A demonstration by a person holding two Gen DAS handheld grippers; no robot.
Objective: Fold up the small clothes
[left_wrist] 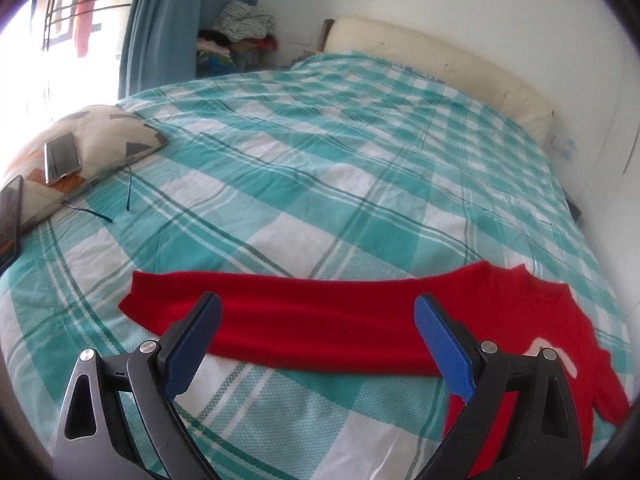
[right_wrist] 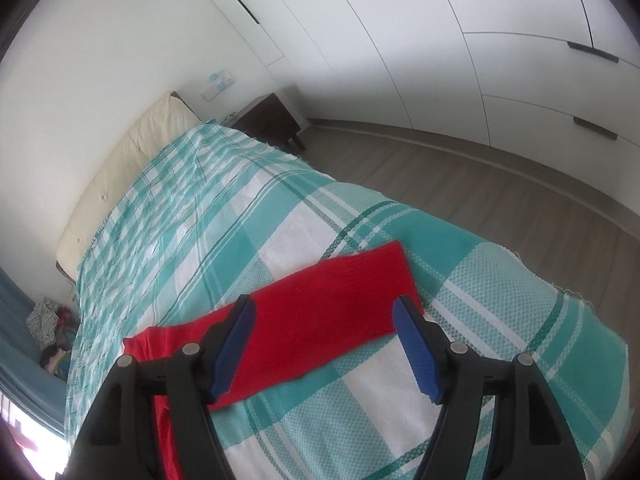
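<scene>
A small red sweater (left_wrist: 320, 320) lies flat on the teal-and-white checked bedspread (left_wrist: 320, 160). One long sleeve stretches left across the left wrist view, and the body with a white mark sits at the right. My left gripper (left_wrist: 318, 308) hangs above that sleeve, open wide, with nothing between its blue pads (left_wrist: 444, 348). In the right wrist view the other sleeve of the sweater (right_wrist: 320, 320) runs toward the bed's right edge. My right gripper (right_wrist: 324, 312) hovers over it, open, its pads (right_wrist: 416, 348) clear of the cloth.
A patterned pillow (left_wrist: 100, 136) with a phone (left_wrist: 62, 156) on it lies at the left, a second dark device (left_wrist: 10, 216) beside it. A cream headboard (left_wrist: 440, 60) and a clothes pile (left_wrist: 244, 28) stand at the back. Wooden floor (right_wrist: 480, 184) and white wardrobes (right_wrist: 480, 40) lie right of the bed.
</scene>
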